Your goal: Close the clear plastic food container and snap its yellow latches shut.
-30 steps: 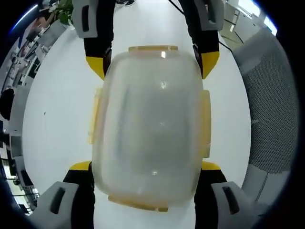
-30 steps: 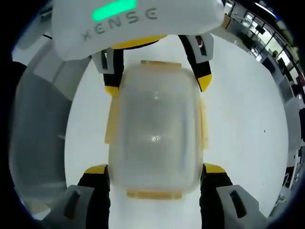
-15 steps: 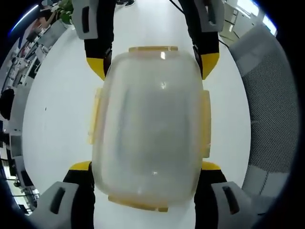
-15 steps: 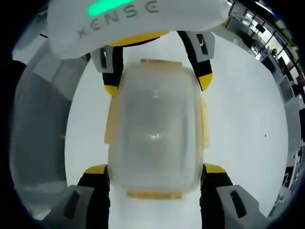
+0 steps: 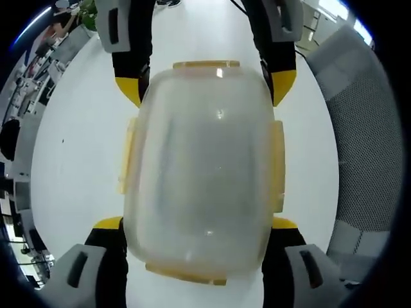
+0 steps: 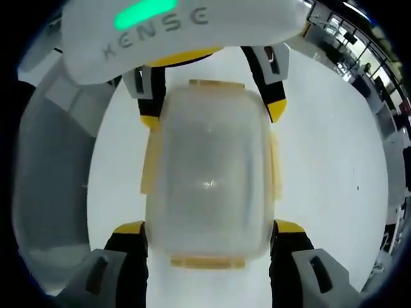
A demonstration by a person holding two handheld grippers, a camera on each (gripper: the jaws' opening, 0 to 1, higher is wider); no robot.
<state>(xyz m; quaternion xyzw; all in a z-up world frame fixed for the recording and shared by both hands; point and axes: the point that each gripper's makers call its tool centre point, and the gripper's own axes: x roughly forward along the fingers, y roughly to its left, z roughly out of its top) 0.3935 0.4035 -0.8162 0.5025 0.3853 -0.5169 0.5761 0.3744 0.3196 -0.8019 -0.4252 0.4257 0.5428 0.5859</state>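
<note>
Nothing about the container (image 5: 202,173) is seen to have moved since the earlier frames; only slight drifts of both views are noted. It rests on the white surface (image 5: 77,154), lid down, and is straddled from opposite ends by the left gripper (image 5: 196,224) and the right gripper (image 6: 209,228), jaws spread wide beside its walls, apparently without clamping. The lid is judged seated; the latches (image 5: 277,167) are yet to be snapped, which calls for firm pressure on each flap. Clear, frosted plastic with rounded corners is shown; the thin yellow latches lie along all four edges. The surface is smooth and glossy.
</note>
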